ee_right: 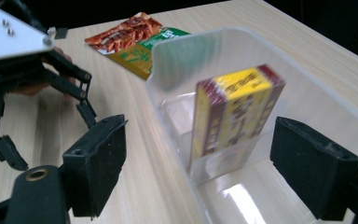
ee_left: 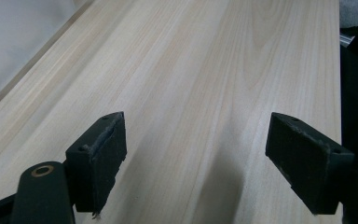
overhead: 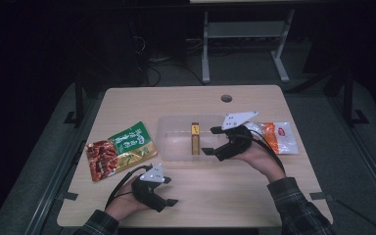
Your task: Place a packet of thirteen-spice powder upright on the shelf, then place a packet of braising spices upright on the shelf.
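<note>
Right tool (ee_right: 198, 175) wide open, empty, yellow box (ee_right: 233, 114) upright just beyond its pads

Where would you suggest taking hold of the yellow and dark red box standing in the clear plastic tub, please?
Probably by the upper part of the yellow and dark red box, coming down from above. It stands on edge inside the clear plastic tub, whose walls block a level approach, and its narrow thickness would fit between open jaws.

A dim lab or test room — bare wooden table (overhead: 235, 186), metal frame legs (overhead: 205, 46), floor cables (overhead: 152, 58).
</note>
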`<state>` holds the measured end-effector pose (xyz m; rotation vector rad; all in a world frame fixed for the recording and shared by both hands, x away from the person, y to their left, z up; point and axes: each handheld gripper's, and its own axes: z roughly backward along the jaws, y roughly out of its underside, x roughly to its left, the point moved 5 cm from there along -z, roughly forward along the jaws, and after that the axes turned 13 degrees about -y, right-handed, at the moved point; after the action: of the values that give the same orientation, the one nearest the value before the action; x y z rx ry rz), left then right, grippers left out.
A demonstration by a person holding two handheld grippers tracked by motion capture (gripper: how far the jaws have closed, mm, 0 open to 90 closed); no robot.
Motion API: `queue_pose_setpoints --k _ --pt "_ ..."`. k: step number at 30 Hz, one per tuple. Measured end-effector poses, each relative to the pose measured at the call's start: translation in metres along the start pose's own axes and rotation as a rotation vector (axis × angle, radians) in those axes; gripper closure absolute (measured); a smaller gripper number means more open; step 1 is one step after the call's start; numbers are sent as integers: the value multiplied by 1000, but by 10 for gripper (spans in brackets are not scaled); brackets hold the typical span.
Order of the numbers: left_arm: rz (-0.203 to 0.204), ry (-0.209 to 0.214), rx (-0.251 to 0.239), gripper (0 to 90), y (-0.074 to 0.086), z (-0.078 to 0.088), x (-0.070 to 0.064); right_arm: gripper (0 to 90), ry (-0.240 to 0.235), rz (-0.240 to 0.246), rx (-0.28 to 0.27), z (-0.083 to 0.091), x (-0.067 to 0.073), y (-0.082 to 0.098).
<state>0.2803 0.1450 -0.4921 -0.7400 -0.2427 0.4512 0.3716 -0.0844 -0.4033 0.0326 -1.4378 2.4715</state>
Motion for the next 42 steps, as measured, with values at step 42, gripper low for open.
queue_pose_setpoints --k 42 --pt "24 -118 46 198 18 36 47 157 72 -148 63 14 56 101"
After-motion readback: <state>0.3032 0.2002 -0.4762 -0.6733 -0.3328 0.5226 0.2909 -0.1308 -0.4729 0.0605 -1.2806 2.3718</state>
